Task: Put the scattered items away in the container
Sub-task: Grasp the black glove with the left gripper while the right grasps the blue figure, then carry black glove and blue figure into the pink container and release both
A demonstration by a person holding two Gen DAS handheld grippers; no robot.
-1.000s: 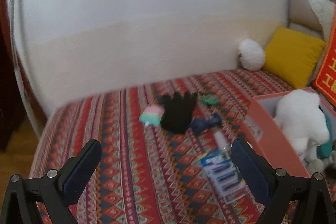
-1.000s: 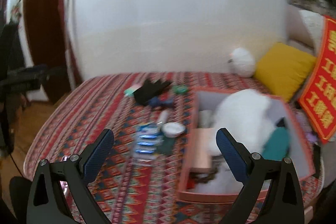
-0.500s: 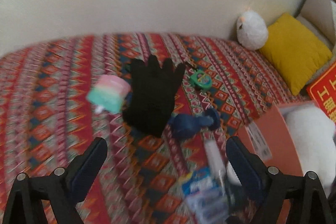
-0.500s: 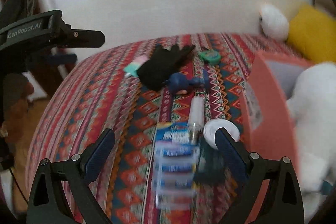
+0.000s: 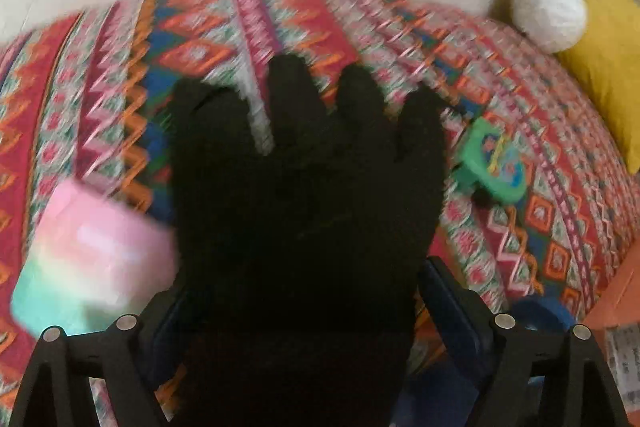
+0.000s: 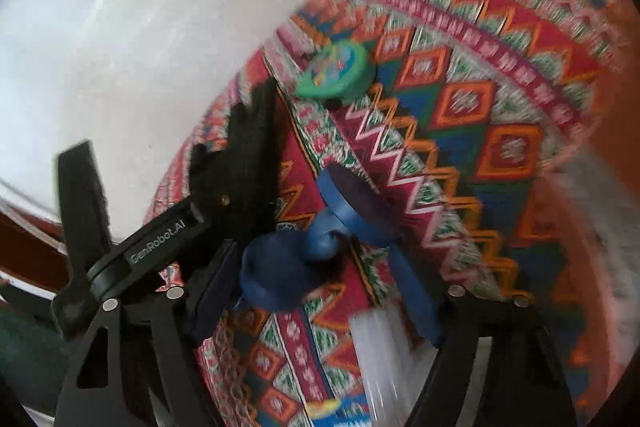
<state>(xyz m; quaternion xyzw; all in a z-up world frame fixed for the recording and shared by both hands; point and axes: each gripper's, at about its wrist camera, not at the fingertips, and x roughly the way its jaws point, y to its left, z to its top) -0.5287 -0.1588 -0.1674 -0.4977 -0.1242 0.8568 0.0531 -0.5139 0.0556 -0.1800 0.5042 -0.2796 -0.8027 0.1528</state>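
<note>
A black glove [image 5: 304, 195] lies flat on the patterned bed cover and fills the left wrist view. My left gripper [image 5: 304, 291] is open, its fingers either side of the glove's cuff. A blue ribbon bow [image 6: 296, 263] lies between the open fingers of my right gripper [image 6: 316, 287]. To the glove's right sits a green round toy [image 5: 492, 163], which also shows in the right wrist view [image 6: 336, 71]. A pink and green soft item [image 5: 92, 259] rests left of the glove. The orange box [image 5: 616, 291] shows only a corner at the right edge.
A clear tube [image 6: 380, 359] lies just under my right gripper, by a blue blister pack [image 6: 344, 415]. A white plush [image 5: 548, 7] and a yellow cushion [image 5: 612, 59] sit against the white wall at the back right. My left gripper's body [image 6: 152, 251] is close on the right gripper's left.
Both grippers have dropped down and forward onto the bed. The left one now straddles the glove and the right one straddles the blue bow. Both stay open.
</note>
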